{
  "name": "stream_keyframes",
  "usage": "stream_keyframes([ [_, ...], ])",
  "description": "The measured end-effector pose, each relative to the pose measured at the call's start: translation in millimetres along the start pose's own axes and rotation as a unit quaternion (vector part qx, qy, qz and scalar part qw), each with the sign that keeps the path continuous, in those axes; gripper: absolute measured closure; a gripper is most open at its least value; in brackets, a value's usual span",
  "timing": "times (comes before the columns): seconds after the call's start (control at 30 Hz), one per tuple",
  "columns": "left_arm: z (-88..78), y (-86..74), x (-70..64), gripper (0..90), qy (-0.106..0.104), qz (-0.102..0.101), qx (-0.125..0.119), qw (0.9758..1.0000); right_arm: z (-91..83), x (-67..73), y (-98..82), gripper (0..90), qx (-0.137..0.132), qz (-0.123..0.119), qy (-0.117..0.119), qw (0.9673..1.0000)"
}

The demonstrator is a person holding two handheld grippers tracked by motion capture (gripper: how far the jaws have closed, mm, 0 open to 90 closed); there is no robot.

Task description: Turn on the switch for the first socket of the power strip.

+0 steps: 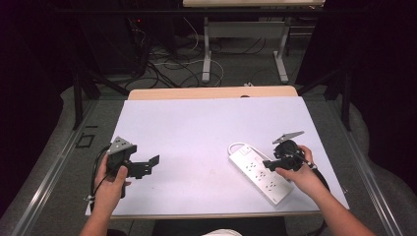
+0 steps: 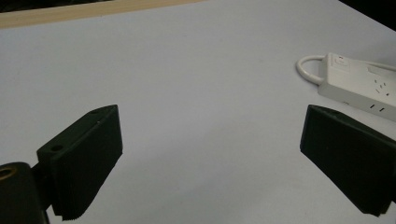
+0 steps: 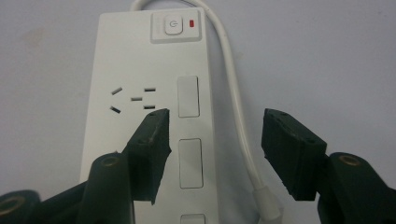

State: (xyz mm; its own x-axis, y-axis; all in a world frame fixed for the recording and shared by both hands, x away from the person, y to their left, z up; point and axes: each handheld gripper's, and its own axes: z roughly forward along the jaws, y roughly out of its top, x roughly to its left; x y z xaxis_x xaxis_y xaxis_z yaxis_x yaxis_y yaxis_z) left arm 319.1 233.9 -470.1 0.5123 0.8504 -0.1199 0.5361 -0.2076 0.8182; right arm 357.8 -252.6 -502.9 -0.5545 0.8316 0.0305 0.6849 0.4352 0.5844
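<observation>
A white power strip (image 1: 255, 173) lies flat at the right of the table, its switch end pointing away from me. In the right gripper view its power button (image 3: 173, 24), a red lamp, a socket and its white cable (image 3: 233, 93) show. My right gripper (image 1: 268, 163) hovers over the strip's near half; its jaws (image 3: 217, 130) stand open, one above the strip's face, the other above the table past the cable, pressing on nothing. My left gripper (image 1: 152, 164) rests at the table's left, open (image 2: 210, 140) and empty, with the strip (image 2: 359, 86) off to its right.
A pale sheet (image 1: 206, 123) covers the table, with a wooden edge (image 1: 211, 92) at the back. Beyond it stand the metal legs of another desk (image 1: 206, 54) and loose floor cables (image 1: 167, 69). Dark frame bars flank both sides.
</observation>
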Motion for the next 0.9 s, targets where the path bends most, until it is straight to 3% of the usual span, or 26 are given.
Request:
stream_keyframes([
  [0.17, 0.1, -0.1, 0.4, 5.6, 0.001, 0.000, -0.001, 1.0000, 1.2, 0.9, 2.6, 44.1, 0.004, 0.000, 0.007, 1.0000],
  [0.33, 0.6, -0.4, -0.2, 5.6, -0.001, -0.006, 0.000, 1.0000, 3.9, 2.0, 7.6, 48.0, 0.025, -0.004, 0.020, 0.9995],
  [0.37, 0.5, -0.2, 0.5, 5.6, 0.001, 0.000, 0.001, 1.0000, 4.2, 2.3, 8.4, 48.9, 0.029, -0.008, 0.021, 0.9993],
  [0.63, 0.7, -0.6, 0.5, 5.7, -0.001, -0.006, -0.001, 1.0000, 5.2, 5.5, 17.1, 56.3, 0.043, -0.031, 0.028, 0.9982],
  [0.77, 0.7, -0.7, 0.3, 5.7, 0.000, -0.006, -0.002, 1.0000, 6.1, 7.4, 19.4, 57.4, 0.038, -0.029, 0.028, 0.9985],
  [0.8, 0.7, -0.6, 0.4, 5.7, -0.001, -0.006, -0.001, 1.0000, 5.8, 8.4, 21.2, 58.3, 0.048, -0.025, 0.025, 0.9982],
  [0.83, 0.8, -0.6, 0.3, 5.7, -0.001, -0.006, -0.001, 1.0000, 7.1, 7.4, 22.8, 59.5, 0.048, -0.037, 0.034, 0.9976],
  [0.9, 0.8, -0.6, 0.4, 5.8, -0.001, -0.006, 0.000, 1.0000, 8.7, 8.3, 25.1, 60.6, 0.053, -0.028, 0.031, 0.9977],
])
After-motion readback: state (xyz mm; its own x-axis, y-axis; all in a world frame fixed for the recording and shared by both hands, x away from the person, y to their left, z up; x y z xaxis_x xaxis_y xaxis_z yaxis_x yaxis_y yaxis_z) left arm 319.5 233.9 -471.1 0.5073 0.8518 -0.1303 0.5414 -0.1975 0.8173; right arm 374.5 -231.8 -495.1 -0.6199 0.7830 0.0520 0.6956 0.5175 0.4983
